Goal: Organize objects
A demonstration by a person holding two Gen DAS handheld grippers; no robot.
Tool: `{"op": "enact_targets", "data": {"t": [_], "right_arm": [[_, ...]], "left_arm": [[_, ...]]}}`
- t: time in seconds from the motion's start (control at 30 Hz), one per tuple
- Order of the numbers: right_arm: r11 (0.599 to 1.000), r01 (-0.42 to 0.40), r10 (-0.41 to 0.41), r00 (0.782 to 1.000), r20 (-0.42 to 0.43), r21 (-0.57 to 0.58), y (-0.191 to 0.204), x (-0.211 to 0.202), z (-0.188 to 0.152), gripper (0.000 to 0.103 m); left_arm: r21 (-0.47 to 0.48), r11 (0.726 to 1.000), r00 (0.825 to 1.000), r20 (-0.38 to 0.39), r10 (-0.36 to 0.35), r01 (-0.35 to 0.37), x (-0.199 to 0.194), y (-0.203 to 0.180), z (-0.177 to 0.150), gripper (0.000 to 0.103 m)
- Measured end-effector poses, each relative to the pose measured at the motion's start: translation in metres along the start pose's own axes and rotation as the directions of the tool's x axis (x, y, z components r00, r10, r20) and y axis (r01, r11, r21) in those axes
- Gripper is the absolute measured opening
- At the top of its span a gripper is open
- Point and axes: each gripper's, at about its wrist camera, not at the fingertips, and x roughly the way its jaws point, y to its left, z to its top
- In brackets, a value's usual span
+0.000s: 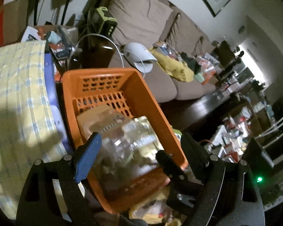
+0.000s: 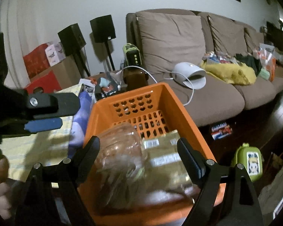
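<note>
So the clear plastic jar (image 2: pixel 120 150) was lying on its side in the orange basket (image 2: pixel 181 101), next to a gold packet (image 2: pixel 166 150). Both grippers hung right over it, left gripper (image 1: pixel 131 150) and right gripper (image 2: pixel 139 150), fingers spread wide and not clamped on anything. A yellow checked cloth (image 1: pixel 15 94) sat just beside the basket, brown sofa (image 2: pixel 179 43) behind.

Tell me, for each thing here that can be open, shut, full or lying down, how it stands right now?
Orange basket: upright, open-topped, partly filled.
Clear plastic jar: lying on its side in the basket.
Gold packet: lying flat in the basket beside the jar.
Left gripper: open, holding nothing.
Right gripper: open, holding nothing.
</note>
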Motion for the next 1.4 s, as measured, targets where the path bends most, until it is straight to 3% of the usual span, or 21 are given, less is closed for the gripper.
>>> {"op": "enact_targets", "data": {"t": [0.07, 0.17, 0.27, 0.3, 0.43, 0.63, 0.77, 0.9, 1.13, 1.4], "right_arm": [[0.999, 0.027, -0.027, 1.000, 0.011, -0.019, 0.003, -0.019, 0.001, 0.086], [0.999, 0.019, -0.020, 1.000, 0.018, 0.027, -0.001, -0.033, 0.000, 0.088], [0.996, 0.094, -0.094, 0.995, -0.036, 0.007, -0.002, -0.035, -0.006, 0.087], [0.993, 0.122, -0.122, 0.992, -0.044, -0.007, -0.001, -0.037, -0.010, 0.087], [0.978, 0.209, -0.209, 0.973, -0.102, -0.009, -0.006, -0.048, -0.022, 0.087], [0.969, 0.230, -0.222, 0.971, -0.093, 0.089, -0.008, -0.087, -0.018, 0.087], [0.969, 0.232, -0.228, 0.972, -0.053, 0.088, 0.006, -0.111, -0.011, 0.087], [0.965, 0.239, -0.239, 0.971, -0.006, 0.108, 0.019, -0.127, -0.008, 0.088], [0.969, 0.240, -0.240, 0.971, -0.012, 0.062, 0.038, -0.130, -0.006, 0.088], [0.970, 0.230, -0.229, 0.973, -0.016, 0.080, 0.043, -0.130, -0.005, 0.088]], "left_arm": [[0.022, 1.000, 1.000, 0.016, 0.011, -0.011, -0.009, -0.006, -0.006, 0.084], [0.108, 0.987, 0.991, 0.074, 0.109, -0.116, -0.029, -0.020, -0.015, 0.084], [0.198, 0.955, 0.971, 0.138, 0.194, -0.219, -0.046, -0.033, -0.028, 0.087], [0.238, 0.933, 0.958, 0.166, 0.234, -0.269, -0.052, -0.039, -0.034, 0.088], [0.290, 0.886, 0.925, 0.228, 0.304, -0.363, -0.068, -0.049, -0.055, 0.089], [0.300, 0.860, 0.903, 0.259, 0.343, -0.412, -0.081, -0.053, -0.072, 0.089], [0.284, 0.871, 0.910, 0.237, 0.341, -0.401, -0.085, -0.050, -0.081, 0.089], [0.301, 0.849, 0.896, 0.235, 0.376, -0.435, -0.087, -0.051, -0.084, 0.089], [0.300, 0.862, 0.910, 0.206, 0.360, -0.409, -0.093, -0.044, -0.086, 0.089], [0.302, 0.847, 0.897, 0.214, 0.387, -0.438, -0.097, -0.042, -0.085, 0.089]]}}
